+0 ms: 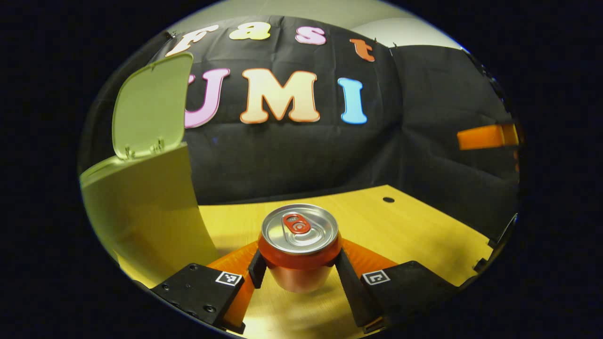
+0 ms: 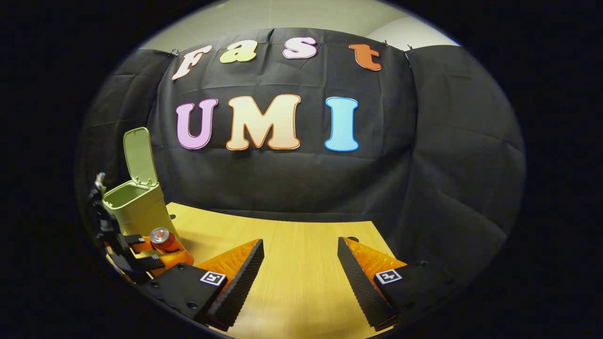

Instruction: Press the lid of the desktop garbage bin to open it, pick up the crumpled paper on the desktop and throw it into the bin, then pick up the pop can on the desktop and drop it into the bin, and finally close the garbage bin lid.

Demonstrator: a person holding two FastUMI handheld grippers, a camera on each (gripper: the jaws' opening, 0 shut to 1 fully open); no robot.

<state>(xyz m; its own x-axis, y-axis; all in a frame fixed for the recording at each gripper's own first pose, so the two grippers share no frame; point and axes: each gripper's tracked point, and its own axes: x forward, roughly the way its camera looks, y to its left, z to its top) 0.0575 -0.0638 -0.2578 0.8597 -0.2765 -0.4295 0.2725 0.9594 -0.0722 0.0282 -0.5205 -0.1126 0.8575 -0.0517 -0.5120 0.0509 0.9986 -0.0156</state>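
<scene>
A red pop can [image 1: 299, 240] with a silver top stands upright between the fingers of my left gripper [image 1: 299, 266], which press on its two sides. The pale green bin [image 1: 141, 207] is close on the left, its lid [image 1: 150, 108] raised upright and its mouth uncovered. In the right gripper view the same bin [image 2: 136, 207] with its lifted lid [image 2: 140, 157] sits at the far left, and the left gripper [image 2: 158, 252] holds the can [image 2: 162, 238] just in front of it. My right gripper [image 2: 300, 245] hangs open over the wooden table [image 2: 292, 282], nothing between its fingers.
The wooden table [image 1: 405, 230] runs right of the can to its edge, with a small dark hole [image 1: 388, 199] near the back. Black cloth closes the back and the right side. An orange bar [image 1: 487, 136] juts in at the right edge of the left gripper view.
</scene>
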